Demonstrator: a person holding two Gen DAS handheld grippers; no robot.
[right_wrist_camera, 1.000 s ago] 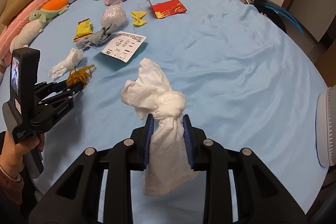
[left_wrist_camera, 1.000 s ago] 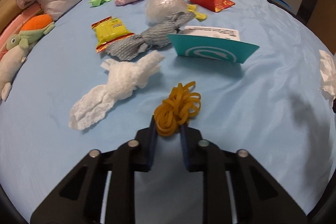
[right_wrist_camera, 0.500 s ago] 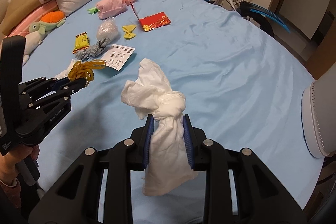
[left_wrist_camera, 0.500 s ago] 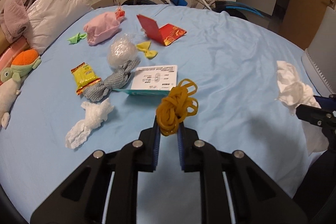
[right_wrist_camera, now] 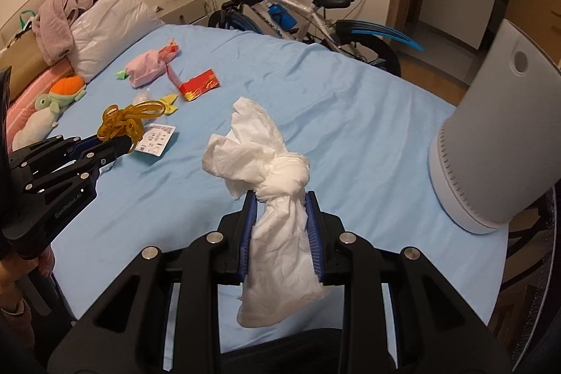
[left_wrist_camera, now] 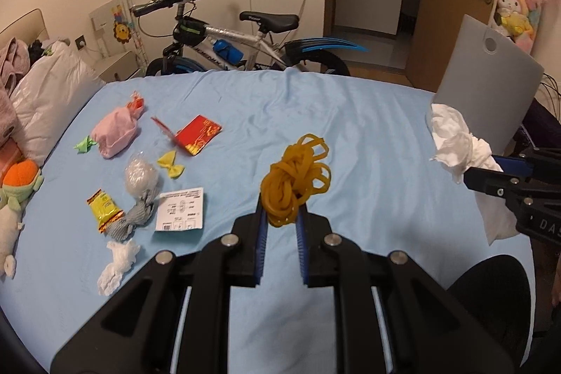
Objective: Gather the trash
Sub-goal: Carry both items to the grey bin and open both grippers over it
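My left gripper (left_wrist_camera: 281,211) is shut on a tangle of yellow rubber bands (left_wrist_camera: 296,176), lifted well above the blue bed sheet (left_wrist_camera: 350,128). In the right wrist view the same gripper (right_wrist_camera: 119,142) and the rubber bands (right_wrist_camera: 126,121) show at the left. My right gripper (right_wrist_camera: 280,198) is shut on a knotted white tissue wad (right_wrist_camera: 270,163), held above the bed; the tissue wad (left_wrist_camera: 455,146) also appears at the right of the left wrist view. A white-grey bin (right_wrist_camera: 491,146) stands at the right bed edge.
On the sheet lie a white tissue (left_wrist_camera: 117,260), a yellow snack wrapper (left_wrist_camera: 103,207), a grey cloth (left_wrist_camera: 135,219), a paper card (left_wrist_camera: 180,209), a clear plastic ball (left_wrist_camera: 140,176), a yellow bow (left_wrist_camera: 171,165), a red envelope (left_wrist_camera: 198,134) and a pink bundle (left_wrist_camera: 115,132). A bicycle (left_wrist_camera: 228,41) stands behind.
Both grippers rose off the bed with their loads and swung right; the rubber bands left the sheet, and the bin came into fuller view.
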